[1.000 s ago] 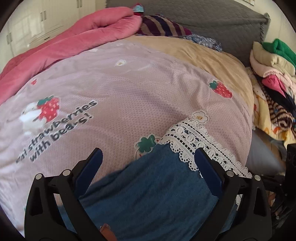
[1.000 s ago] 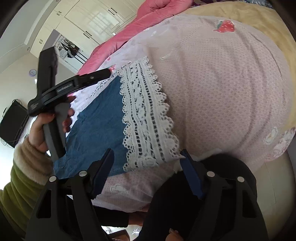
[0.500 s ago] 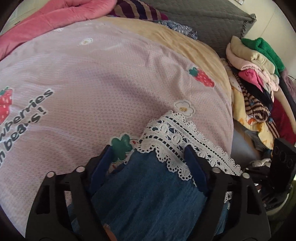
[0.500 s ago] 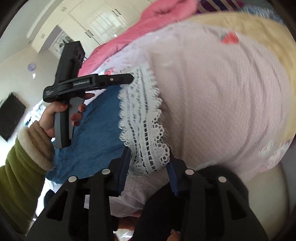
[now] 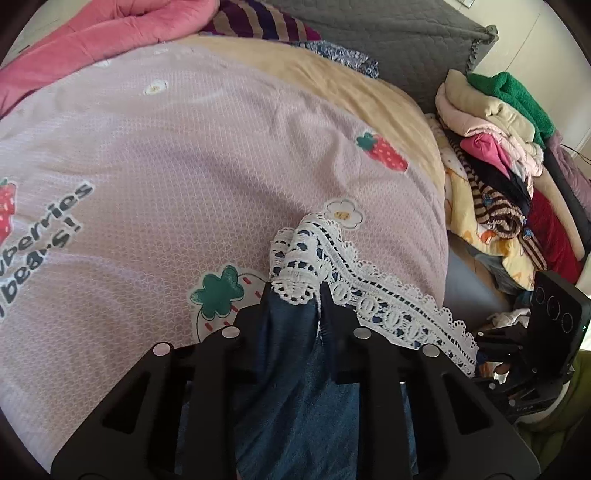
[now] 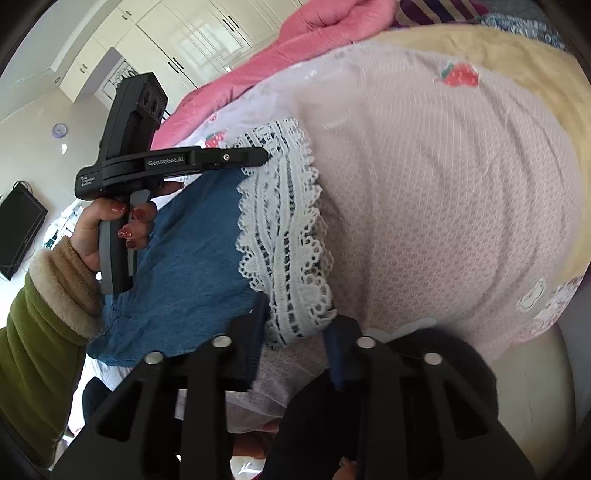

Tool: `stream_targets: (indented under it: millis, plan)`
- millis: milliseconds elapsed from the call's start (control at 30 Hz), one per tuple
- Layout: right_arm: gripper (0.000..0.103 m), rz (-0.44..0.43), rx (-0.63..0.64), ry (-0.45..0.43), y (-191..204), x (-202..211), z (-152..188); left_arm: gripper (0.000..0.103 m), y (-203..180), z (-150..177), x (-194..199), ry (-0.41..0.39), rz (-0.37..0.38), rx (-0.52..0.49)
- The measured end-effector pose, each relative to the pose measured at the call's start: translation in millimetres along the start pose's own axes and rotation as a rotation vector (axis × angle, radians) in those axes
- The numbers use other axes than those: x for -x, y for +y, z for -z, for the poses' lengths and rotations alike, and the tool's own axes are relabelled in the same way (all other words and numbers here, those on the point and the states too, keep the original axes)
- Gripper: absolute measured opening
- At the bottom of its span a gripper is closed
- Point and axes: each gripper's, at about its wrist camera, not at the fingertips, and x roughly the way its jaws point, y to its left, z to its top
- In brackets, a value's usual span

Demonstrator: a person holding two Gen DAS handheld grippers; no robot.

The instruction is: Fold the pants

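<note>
Blue denim pants [image 5: 295, 387] with a white lace hem [image 5: 369, 291] lie on a pink strawberry-print bedspread [image 5: 184, 166]. My left gripper [image 5: 293, 295] is shut on one end of the lace hem, bunching it. My right gripper [image 6: 295, 325] is shut on the other end of the lace hem [image 6: 280, 221]. In the right wrist view the pants [image 6: 184, 266] spread to the left, and the left gripper [image 6: 255, 158] shows at the far hem corner, held by a hand.
A pile of folded clothes [image 5: 495, 147] sits to the right of the bed. A pink quilt [image 5: 92, 40] and striped fabric [image 5: 258, 22] lie at the back near the grey headboard [image 5: 388, 33]. The bed's edge drops off at the right.
Both grippers have closed from wide open onto the lace hem. The left gripper moved forward to the hem's corner and bunched the lace.
</note>
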Motion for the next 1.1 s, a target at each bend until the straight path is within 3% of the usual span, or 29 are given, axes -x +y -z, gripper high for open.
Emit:
stream_targets:
  millis: [267,633,867,1100]
  plan:
    - [0.024,-0.008,0.076,-0.08,22,28,-7,0.014,-2,-3,43,-0.107,0.04,0.001]
    - [0.024,-0.074,0.299,-0.151,107,35,-17,0.014,17,23,122,-0.278,0.069,0.023]
    - [0.024,-0.152,0.461,-0.101,169,10,-15,0.014,49,70,163,-0.348,0.065,0.098]
    - [0.024,-0.165,0.598,0.029,216,-47,7,0.014,88,126,174,-0.33,0.005,0.225]
